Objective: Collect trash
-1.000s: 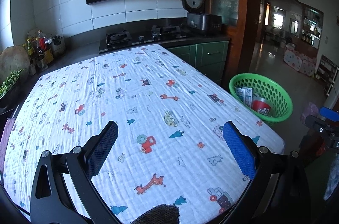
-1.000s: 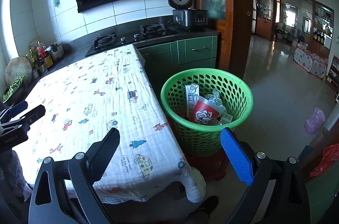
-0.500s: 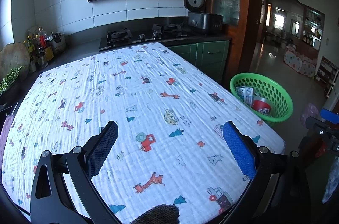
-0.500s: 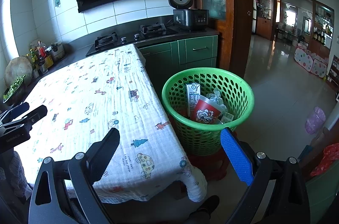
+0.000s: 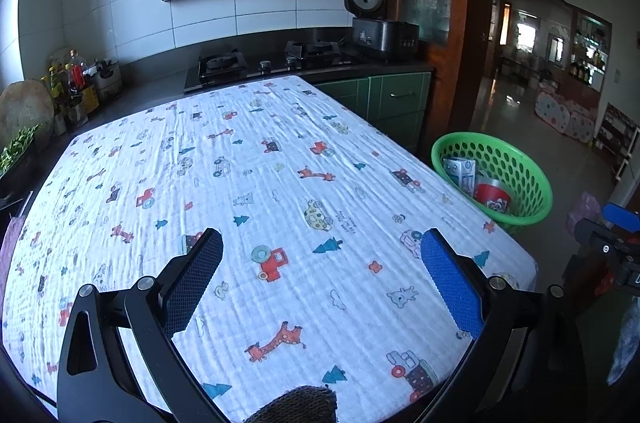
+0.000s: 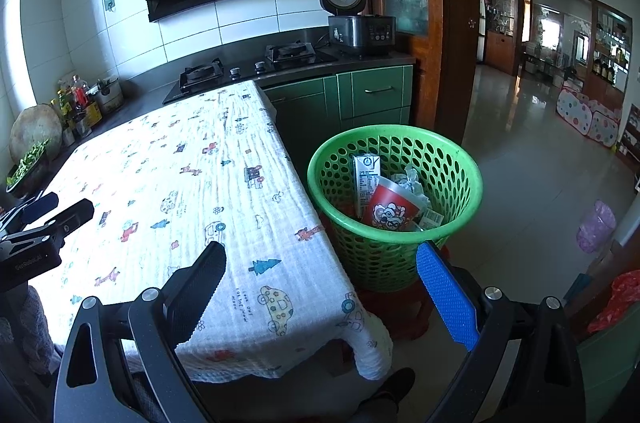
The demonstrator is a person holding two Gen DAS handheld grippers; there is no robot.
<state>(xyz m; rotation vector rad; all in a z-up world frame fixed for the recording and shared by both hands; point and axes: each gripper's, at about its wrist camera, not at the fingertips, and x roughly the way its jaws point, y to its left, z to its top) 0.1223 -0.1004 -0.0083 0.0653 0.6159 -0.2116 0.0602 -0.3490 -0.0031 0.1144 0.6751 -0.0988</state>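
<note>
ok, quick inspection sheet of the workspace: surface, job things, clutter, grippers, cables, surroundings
Surface: white cartoon-print cloth covers the table; no trash seen on it.
Job's things: green perforated plastic basket beside the table holds a white carton, red printed cup and crumpled wrappers.
Clutter: nothing seen.
Grippers: left gripper and right gripper open, empty.
Cables: nothing seen.
Surroundings: black gas hob, rice cooker, green cabinets.

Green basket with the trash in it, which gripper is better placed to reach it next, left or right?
Right, probably. The right gripper is open beside the green basket, whereas the left gripper, also open, hovers over the tablecloth with the basket off to its side.
</note>
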